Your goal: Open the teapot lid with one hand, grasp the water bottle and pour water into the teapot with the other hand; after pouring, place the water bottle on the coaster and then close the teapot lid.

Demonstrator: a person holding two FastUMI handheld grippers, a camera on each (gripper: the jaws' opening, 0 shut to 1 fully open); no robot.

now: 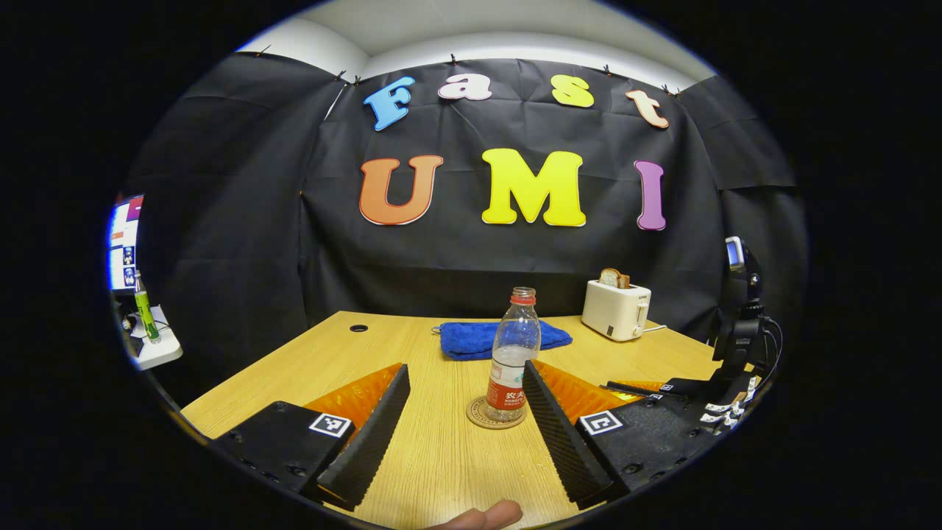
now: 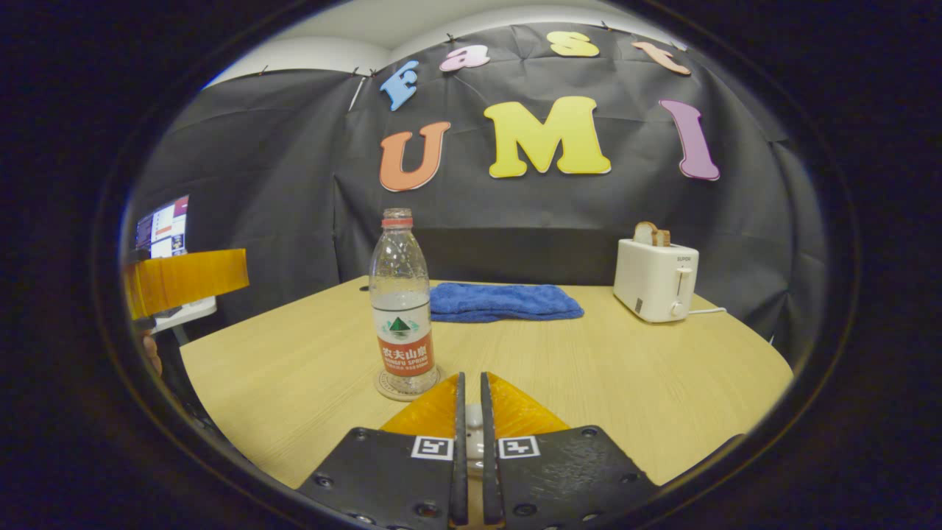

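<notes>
Left gripper (image 1: 464, 412), jaws spread, faces the water bottle (image 1: 513, 357) standing on the coaster (image 1: 478, 417); right gripper (image 2: 471, 412), jaws pressed together. Withdraw straight back, leaving bottle upright.

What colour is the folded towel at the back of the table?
Blue. The towel shows best in the right gripper view, lying behind the water bottle.

Clear plastic water bottle (image 1: 513, 361) upright on round cork coaster (image 1: 479, 416), on wooden bench (image 1: 434, 456); folded blue towel (image 1: 471, 340) behind it; white toaster (image 1: 616, 309) at far right.
</notes>
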